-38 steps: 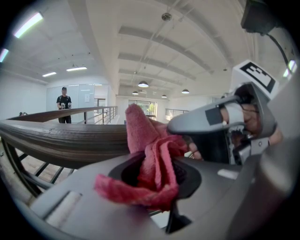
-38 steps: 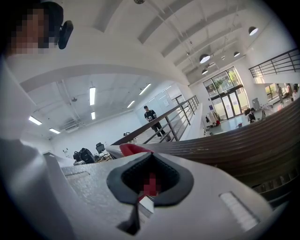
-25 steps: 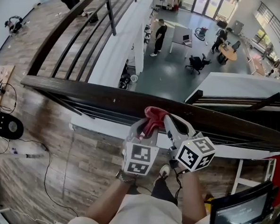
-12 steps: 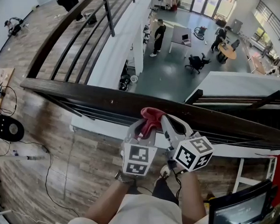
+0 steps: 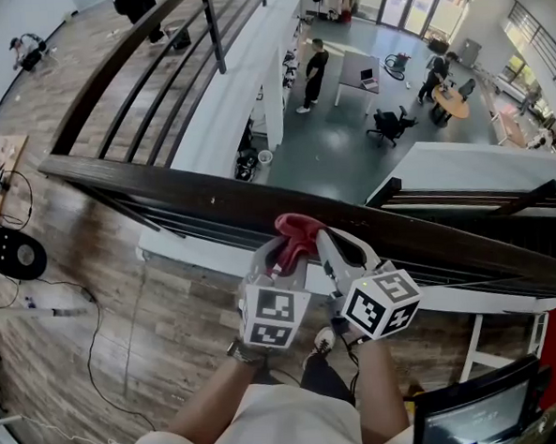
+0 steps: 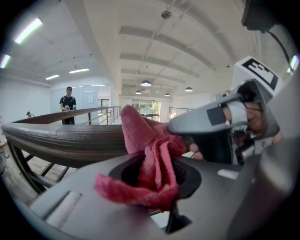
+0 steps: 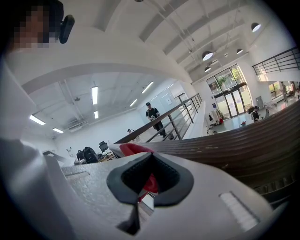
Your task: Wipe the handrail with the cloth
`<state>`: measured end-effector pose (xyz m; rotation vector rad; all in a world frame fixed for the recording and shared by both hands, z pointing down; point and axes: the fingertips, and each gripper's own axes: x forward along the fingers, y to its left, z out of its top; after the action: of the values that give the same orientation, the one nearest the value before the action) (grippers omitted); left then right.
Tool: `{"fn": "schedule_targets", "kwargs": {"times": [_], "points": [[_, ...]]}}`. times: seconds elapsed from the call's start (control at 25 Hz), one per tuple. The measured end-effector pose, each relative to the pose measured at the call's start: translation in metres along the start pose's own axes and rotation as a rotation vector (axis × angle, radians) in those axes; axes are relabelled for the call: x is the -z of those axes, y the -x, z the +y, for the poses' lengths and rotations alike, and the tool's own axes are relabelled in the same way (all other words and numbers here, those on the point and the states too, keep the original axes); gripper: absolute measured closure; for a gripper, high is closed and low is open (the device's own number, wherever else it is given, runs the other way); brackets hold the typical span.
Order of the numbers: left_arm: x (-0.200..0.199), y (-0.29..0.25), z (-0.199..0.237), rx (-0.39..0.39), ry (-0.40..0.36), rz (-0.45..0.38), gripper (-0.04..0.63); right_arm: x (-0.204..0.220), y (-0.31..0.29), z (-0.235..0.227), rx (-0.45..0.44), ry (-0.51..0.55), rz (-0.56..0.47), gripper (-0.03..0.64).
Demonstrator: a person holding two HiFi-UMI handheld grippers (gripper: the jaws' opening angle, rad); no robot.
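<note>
A dark wooden handrail (image 5: 163, 190) runs across the head view from the left down to the right. A red cloth (image 5: 298, 230) lies bunched on its near edge. My left gripper (image 5: 284, 251) is shut on the cloth (image 6: 152, 159), with folds spilling out over the jaws, and the handrail (image 6: 61, 138) lies just beyond it. My right gripper (image 5: 330, 243) is close beside it on the right, tips at the same cloth. In the right gripper view its jaws (image 7: 147, 180) are shut, and a strip of red cloth (image 7: 150, 183) is pinched in the gap.
Behind the rail is a drop to a lower floor with desks, chairs and people (image 5: 316, 71). More railing bars (image 5: 161, 78) run away at the upper left. Cables (image 5: 88, 341) lie on the wooden floor on my side, and a monitor (image 5: 473, 411) stands at the lower right.
Both grippers and the cloth have shifted slightly left along the handrail. Their grip is unchanged.
</note>
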<state>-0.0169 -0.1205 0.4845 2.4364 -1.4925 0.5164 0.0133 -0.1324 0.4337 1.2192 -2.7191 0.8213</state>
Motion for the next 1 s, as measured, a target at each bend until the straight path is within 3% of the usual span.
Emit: {"fn": "schedule_targets", "kwargs": {"times": [1.0], "points": [[0.001, -0.016, -0.051, 0.056, -0.02, 0.006, 0.523, -0.003, 0.04, -0.031, 0.014, -0.017, -0.025, 0.614]]}}
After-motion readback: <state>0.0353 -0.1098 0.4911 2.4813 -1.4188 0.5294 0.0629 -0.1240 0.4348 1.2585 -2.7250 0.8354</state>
